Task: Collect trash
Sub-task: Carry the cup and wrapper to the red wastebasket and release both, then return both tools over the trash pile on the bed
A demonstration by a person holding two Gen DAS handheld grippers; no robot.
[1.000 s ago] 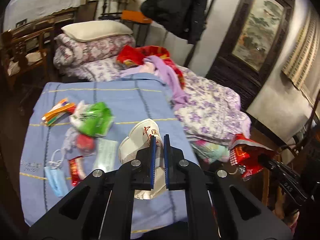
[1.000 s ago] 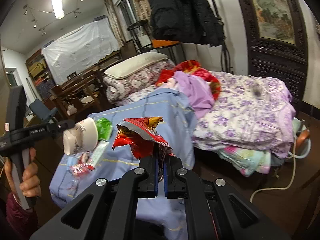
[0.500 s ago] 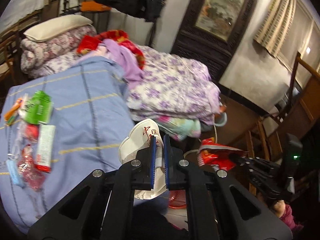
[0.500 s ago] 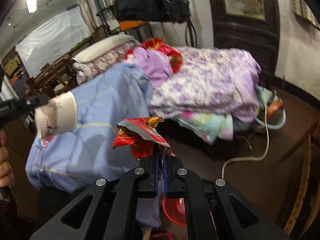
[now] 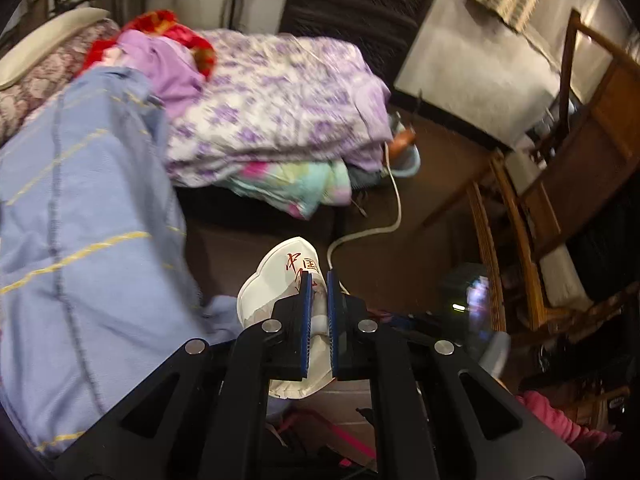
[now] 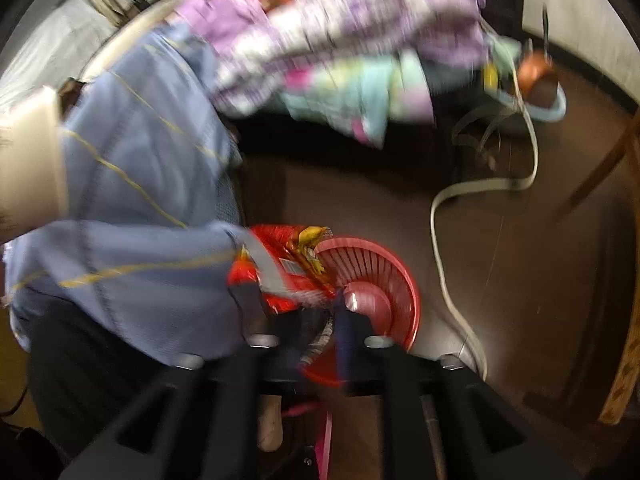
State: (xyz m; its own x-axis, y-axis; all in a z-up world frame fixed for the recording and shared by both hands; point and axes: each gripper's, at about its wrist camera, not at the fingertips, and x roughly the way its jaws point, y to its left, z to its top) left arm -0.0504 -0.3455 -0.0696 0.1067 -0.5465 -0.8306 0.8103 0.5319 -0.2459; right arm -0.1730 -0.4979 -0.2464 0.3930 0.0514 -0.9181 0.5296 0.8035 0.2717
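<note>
Right wrist view: my right gripper (image 6: 298, 312), its jaws having just been opening, stands spread at lower centre with the red snack bag (image 6: 288, 268) between the fingers and sliding free, its upper end over the rim of the red basket (image 6: 396, 280) on the dark floor. Motion blurs the frame, so I cannot tell whether a pad touches the foil. In the left wrist view my left gripper (image 5: 317, 312) is pressed together on the wall of a white paper cup (image 5: 286, 276) with red characters, squashing it flat at lower centre. The blue blanket (image 5: 80, 220) hangs down the left side and the floral quilt (image 5: 280, 100) fills the upper middle. I judge both pieces light. The bag is thin, crinkly and slippery, best pinched at a folded edge. The cup is soft and crushes easily, so a grip on its rim or flattened wall holds it well enough.
</note>
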